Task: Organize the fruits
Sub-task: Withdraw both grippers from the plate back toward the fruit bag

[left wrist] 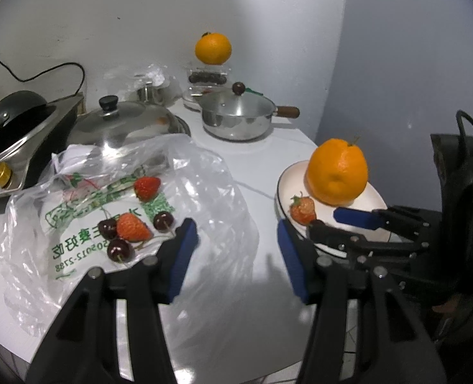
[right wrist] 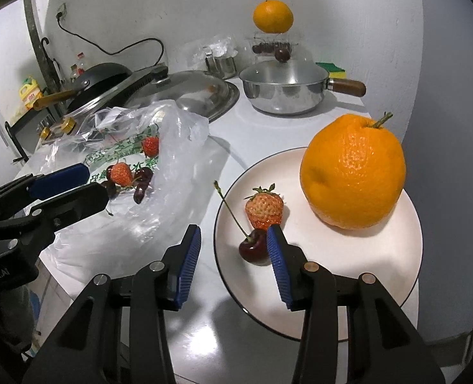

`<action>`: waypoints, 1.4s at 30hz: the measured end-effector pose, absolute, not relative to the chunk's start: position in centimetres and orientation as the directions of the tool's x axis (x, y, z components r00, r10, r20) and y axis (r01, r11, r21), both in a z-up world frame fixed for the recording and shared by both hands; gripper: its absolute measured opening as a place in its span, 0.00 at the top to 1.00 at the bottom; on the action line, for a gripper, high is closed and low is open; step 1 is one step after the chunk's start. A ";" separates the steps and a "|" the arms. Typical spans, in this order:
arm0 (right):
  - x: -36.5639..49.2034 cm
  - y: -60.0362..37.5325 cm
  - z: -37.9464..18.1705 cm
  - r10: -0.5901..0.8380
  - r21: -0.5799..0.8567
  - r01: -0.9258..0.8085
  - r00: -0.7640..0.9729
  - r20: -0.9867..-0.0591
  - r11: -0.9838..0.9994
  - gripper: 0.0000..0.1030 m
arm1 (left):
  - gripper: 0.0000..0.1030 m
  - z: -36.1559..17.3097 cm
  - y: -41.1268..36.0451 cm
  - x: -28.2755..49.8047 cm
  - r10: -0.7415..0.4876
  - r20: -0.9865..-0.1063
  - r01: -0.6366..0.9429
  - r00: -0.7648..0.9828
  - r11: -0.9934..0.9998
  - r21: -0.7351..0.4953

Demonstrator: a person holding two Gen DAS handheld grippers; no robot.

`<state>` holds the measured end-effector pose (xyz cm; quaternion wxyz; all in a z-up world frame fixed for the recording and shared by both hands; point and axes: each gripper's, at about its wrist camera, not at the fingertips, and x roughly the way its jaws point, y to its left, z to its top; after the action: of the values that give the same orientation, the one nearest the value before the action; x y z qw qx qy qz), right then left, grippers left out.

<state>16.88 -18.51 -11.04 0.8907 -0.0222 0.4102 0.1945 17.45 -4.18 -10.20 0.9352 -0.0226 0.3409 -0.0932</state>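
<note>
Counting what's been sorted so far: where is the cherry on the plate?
In the right wrist view, the cherry lies at the white plate's near left edge, just in front of the strawberry.

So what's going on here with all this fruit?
A person with a two-finger tool in each hand is sorting fruit from a plastic bag onto a white plate. The plate holds an orange, a strawberry and a cherry beside the open right tool. The left tool is open by the bag.
</note>
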 end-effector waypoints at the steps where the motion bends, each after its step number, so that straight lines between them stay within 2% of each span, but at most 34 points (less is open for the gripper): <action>1: 16.8 -18.4 -10.9 0.327 0.118 -0.365 0.591 -0.738 0.924 0.56 | 0.47 -10.1 -4.1 17.2 -0.189 -0.631 0.158 0.752 0.982 -0.106; 3: 16.5 -18.3 -10.5 0.327 0.113 -0.368 0.597 -0.733 0.923 0.56 | 0.45 -9.9 -3.8 16.8 -0.191 -0.626 0.157 0.756 0.981 -0.110; 4: 16.4 -18.2 -10.3 0.327 0.110 -0.369 0.599 -0.731 0.923 0.56 | 0.35 -9.8 -3.7 16.6 -0.195 -0.622 0.159 0.758 0.981 -0.114; 6: 16.0 -17.9 -9.9 0.326 0.105 -0.372 0.605 -0.726 0.922 0.56 | 0.24 -9.4 -3.2 16.0 -0.202 -0.603 0.153 0.772 0.979 -0.133; 29: 12.2 -12.6 -7.0 0.339 0.046 -0.429 0.639 -0.691 0.902 0.56 | 0.24 -7.8 2.4 10.0 -0.152 -0.551 0.078 0.821 0.985 -0.156; 42: 11.1 -9.2 -6.7 0.361 0.025 -0.478 0.627 -0.690 0.878 0.56 | 0.24 -8.4 5.7 8.2 -0.113 -0.552 0.020 0.826 0.985 -0.171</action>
<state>11.06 -9.22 -6.72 0.8985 -0.0807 0.3629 0.2336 8.18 5.68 -8.42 0.9523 -0.0789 0.2926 -0.0349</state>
